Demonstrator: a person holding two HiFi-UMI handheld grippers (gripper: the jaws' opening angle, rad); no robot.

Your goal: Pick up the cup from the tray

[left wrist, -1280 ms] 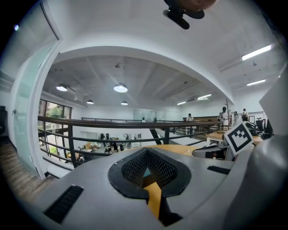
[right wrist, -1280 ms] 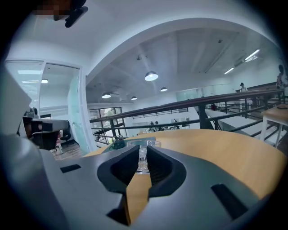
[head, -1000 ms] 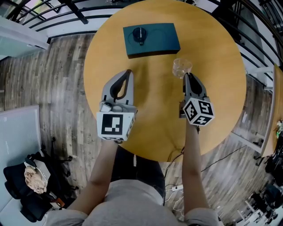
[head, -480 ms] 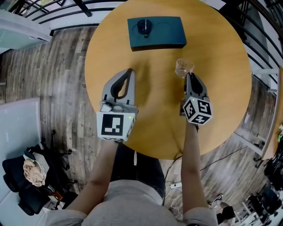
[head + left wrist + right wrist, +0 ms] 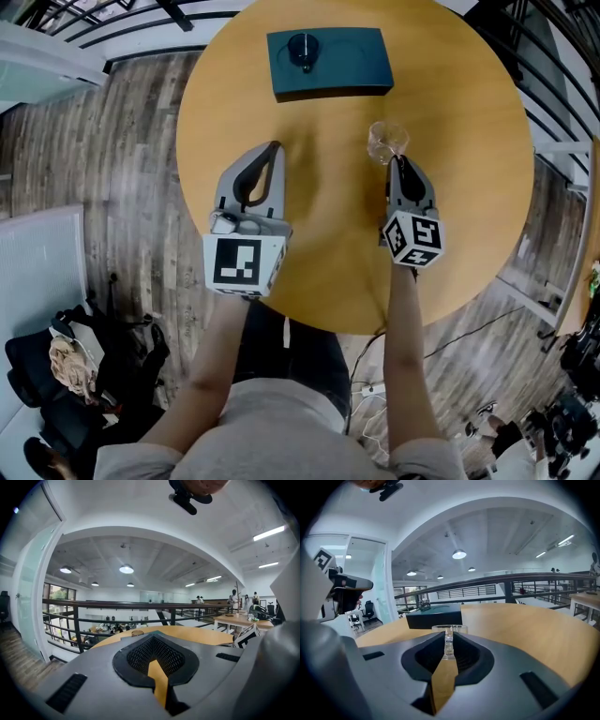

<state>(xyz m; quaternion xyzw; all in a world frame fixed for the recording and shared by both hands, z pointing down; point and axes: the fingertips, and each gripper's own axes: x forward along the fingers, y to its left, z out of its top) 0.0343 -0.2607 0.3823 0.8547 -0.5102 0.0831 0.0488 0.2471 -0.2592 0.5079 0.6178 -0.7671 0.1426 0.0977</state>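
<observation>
We see the right gripper point(image 5: 397, 161) with its fingers point(image 5: 427, 652) clamped on the near wall of the clear glass cup point(image 5: 386, 141), pinching just below the rim. The cup is upright, off the tray point(image 5: 349, 67), over bare bench point(image 5: 328, 234) in front of the tray's right end and clearly apart from it. We can't tell from any view whether the cup's base touches the bench. The tray is dark teal and sits at the far side of the round wooden bench. It carries a small dark knobbed object point(image 5: 303, 47) on its left half, and its right half is bare. The left gripper point(image 5: 274, 150) hovers over the bench's left side, pointing toward the tray. Its fingers point(image 5: 133, 656) are closed tip to tip with nothing between them.
</observation>
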